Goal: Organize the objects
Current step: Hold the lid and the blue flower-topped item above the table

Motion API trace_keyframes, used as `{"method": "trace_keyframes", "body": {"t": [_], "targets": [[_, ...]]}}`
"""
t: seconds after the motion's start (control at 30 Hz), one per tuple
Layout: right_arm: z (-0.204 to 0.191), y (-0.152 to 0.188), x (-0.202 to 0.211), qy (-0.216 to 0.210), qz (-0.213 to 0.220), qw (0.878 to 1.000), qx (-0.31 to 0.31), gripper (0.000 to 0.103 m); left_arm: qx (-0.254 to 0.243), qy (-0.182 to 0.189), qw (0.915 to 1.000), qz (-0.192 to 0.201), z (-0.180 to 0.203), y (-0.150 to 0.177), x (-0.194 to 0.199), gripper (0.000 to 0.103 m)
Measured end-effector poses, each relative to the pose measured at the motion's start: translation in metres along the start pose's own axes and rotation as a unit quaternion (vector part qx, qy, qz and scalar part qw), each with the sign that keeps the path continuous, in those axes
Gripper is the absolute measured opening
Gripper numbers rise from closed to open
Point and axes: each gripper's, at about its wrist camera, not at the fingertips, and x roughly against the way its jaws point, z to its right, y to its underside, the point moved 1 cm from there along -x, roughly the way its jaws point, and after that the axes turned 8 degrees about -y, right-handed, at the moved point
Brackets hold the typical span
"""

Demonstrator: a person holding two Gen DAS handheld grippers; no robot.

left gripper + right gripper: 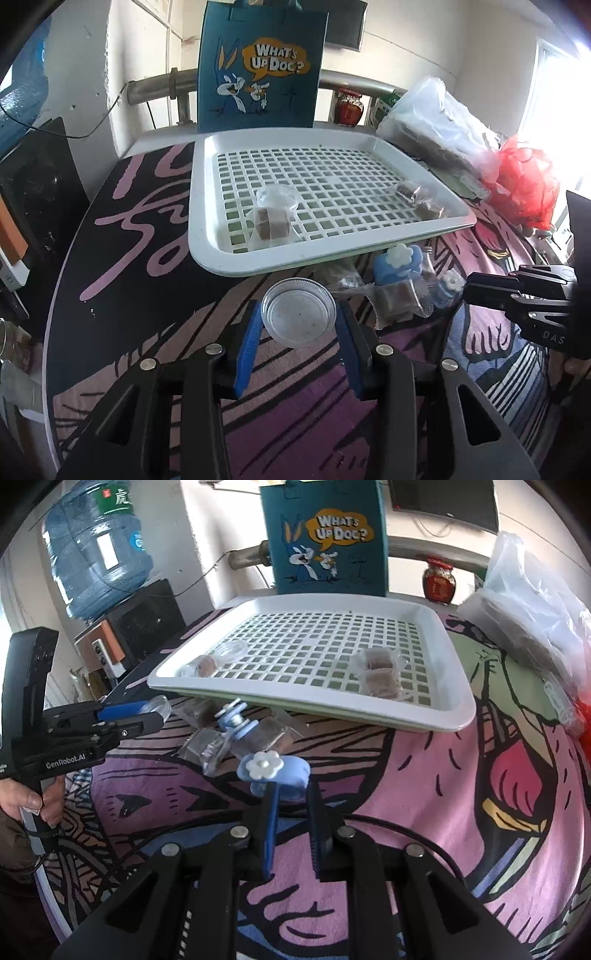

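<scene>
Behind the tray, bag reading "WHAT'S UP DOC?"

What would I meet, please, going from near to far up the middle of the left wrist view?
left gripper shut on the clear round cup → near rim of the white grid tray → wrapped brown cube → second clear cup → blue cartoon bag.

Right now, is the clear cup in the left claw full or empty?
Empty. The clear cup shows only its bare bottom with a few dark specks, while the left claw grips its sides.
</scene>
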Motion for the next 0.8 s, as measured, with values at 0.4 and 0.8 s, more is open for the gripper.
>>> {"method": "trace_keyframes", "body": {"t": [0.4,0.8], "targets": [[-0.011,-0.005,-0.02,0.031,-0.036,0.999,0.011,0.051,0.002,0.0,1.0,0.006,0.007,0.0,-0.002,0.039],[-0.007,-0.012,-0.022,0.023,-0.024,0.999,-0.005,0.044,0.004,0.005,0.9999,0.009,0.01,0.001,0.0,0.039]]}}
